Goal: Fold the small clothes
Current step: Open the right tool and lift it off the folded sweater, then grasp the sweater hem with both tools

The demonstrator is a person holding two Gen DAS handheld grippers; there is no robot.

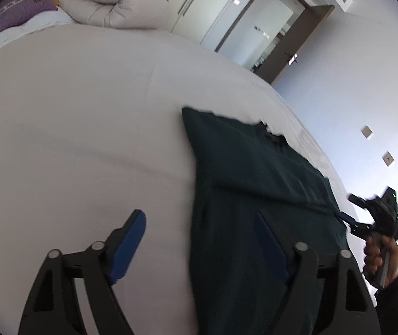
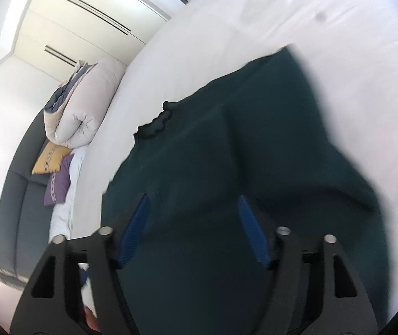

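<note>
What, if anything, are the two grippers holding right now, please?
Nothing: the left gripper and right gripper are both open above the dark green garment.

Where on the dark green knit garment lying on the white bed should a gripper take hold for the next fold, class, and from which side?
Probably the hem corner nearest the grippers. The dark green knit garment lies flat on the white bed, neckline far away, so its edges are its only raised parts. Bring the open left gripper in low from the bare sheet beside it, one finger sliding under the edge.
</note>
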